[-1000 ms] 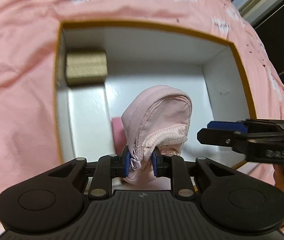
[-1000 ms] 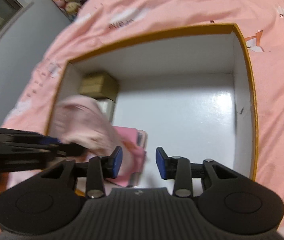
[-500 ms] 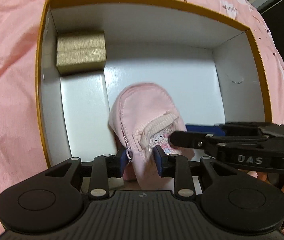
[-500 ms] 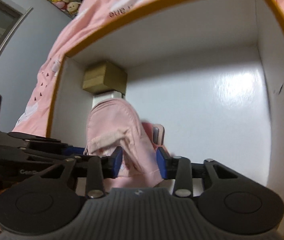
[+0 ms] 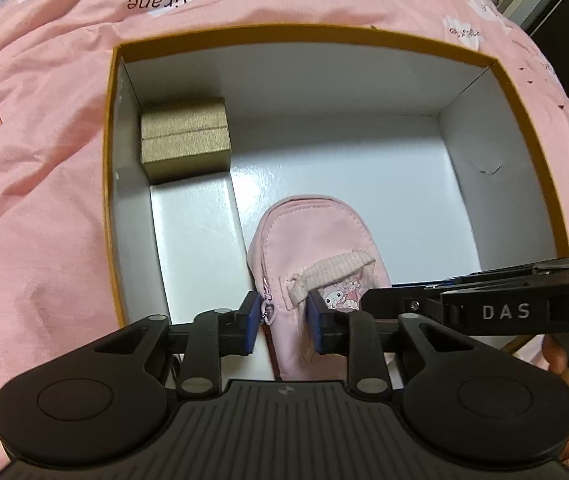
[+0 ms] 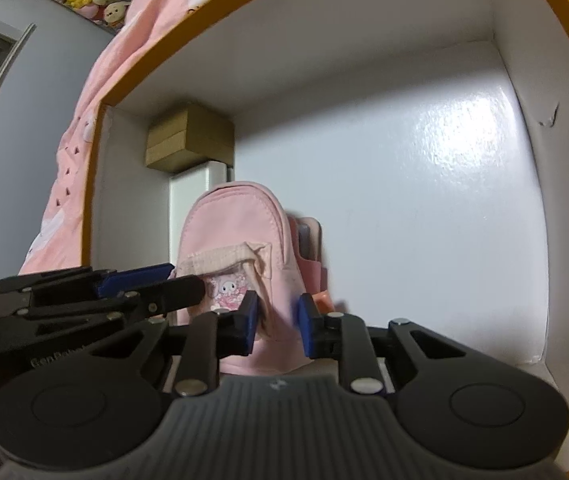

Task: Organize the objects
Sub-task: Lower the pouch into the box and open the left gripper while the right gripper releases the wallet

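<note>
My left tongs [image 5: 282,320] and right tongs [image 6: 274,322] both closing on the little pink bag [image 5: 316,256], inside the big white box [image 5: 480,152], gold box [image 5: 185,142] in the far corner, pink blanket [image 5: 32,184] all around

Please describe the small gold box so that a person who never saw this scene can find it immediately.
Look for the big open box with a yellow rim and white inside, lying on the pink bedding. Go to its far left corner: the gold box sits there, at the end of a flat white box. It is the only gold thing; the pouch nearby is soft and pink.
</note>
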A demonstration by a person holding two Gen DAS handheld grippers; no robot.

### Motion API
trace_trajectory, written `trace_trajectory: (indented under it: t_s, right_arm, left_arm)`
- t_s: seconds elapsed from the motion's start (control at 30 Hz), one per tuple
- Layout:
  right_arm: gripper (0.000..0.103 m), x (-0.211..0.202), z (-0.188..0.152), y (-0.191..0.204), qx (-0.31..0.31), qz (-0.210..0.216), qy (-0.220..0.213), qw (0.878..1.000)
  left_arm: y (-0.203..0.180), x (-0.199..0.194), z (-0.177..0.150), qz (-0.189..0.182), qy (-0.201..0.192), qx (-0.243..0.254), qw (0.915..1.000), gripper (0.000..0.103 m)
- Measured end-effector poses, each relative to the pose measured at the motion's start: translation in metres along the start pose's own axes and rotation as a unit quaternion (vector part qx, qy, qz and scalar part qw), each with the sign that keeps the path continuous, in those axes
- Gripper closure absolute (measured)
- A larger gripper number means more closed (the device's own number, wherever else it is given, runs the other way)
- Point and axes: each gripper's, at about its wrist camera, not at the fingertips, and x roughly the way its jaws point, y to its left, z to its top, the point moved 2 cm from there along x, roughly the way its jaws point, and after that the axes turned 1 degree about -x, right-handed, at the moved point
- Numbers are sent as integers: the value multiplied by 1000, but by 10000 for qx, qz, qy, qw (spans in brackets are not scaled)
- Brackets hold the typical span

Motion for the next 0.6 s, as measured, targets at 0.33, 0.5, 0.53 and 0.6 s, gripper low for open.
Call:
trace_trajectory:
  t_s: [0.33, 0.5, 0.53, 0.6]
  right_arm:
    - [73, -2, -7, 2, -63, -12, -148, 9999]
    - [64, -22, -14, 15, -548, -109, -555, 9969]
    - [64, -29, -16, 18, -627, -114, -641, 9959]
    - [64, -42, -21, 22, -768, -84, -817, 9937]
  left_arm:
    - [-5, -2, -4, 14, -417, -89, 9991, 73]
    - [-9, -33, -13, 171, -1039, -56, 9944, 66]
    - [-12, -42, -16, 163, -1183, -54, 9928, 65]
    - [-17, -58, -23, 124, -1415, -70, 9898, 61]
